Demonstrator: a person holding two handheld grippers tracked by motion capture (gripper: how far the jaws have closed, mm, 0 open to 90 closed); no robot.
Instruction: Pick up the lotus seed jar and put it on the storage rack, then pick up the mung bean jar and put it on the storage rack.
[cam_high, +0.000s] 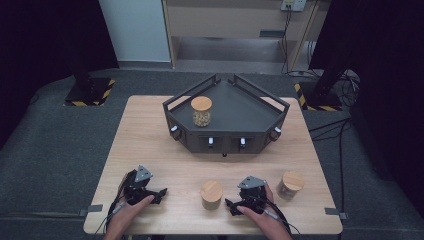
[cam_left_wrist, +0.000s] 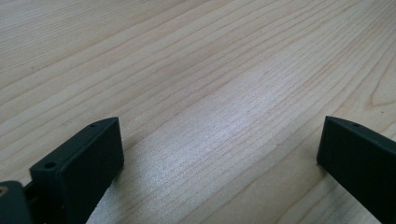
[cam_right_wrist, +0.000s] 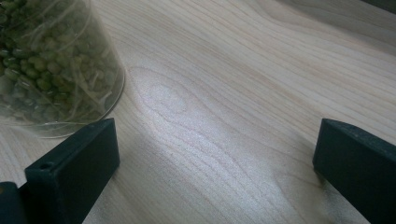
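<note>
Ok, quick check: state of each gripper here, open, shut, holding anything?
Left gripper: open, nothing between its jaws, bare table beneath.
Right gripper: open, holding nothing; a glass jar of green beans sits just beside one jaw.

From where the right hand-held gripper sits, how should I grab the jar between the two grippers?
Grip the middle jar across its round glass body, below the wooden lid, coming in level from its right with the open right hand-held gripper. It stands upright, so the sides are free.
</note>
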